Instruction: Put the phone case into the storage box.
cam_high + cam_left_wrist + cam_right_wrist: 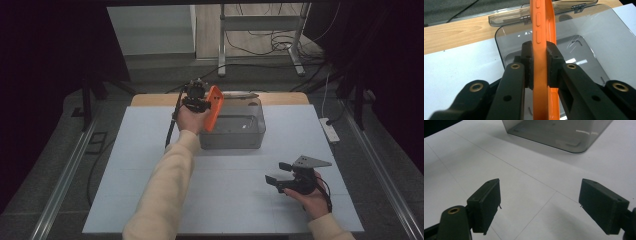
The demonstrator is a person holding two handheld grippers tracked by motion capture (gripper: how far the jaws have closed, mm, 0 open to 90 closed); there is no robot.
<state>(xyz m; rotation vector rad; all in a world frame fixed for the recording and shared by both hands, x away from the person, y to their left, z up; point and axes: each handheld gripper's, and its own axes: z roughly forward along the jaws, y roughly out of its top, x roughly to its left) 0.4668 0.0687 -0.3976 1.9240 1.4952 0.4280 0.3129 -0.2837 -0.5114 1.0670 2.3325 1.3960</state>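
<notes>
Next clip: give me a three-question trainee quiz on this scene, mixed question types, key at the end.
1. True or false: the left gripper holds the orange phone case edge-on over the open clear box.
2. The right gripper's jaws are: A) shut on the case B) open, with nothing between them C) shut on the lid.
3. Where does the box's lid lie?

Key: 1 true; 2 B; 3 swung back behind the box, over the wooden strip.
</notes>
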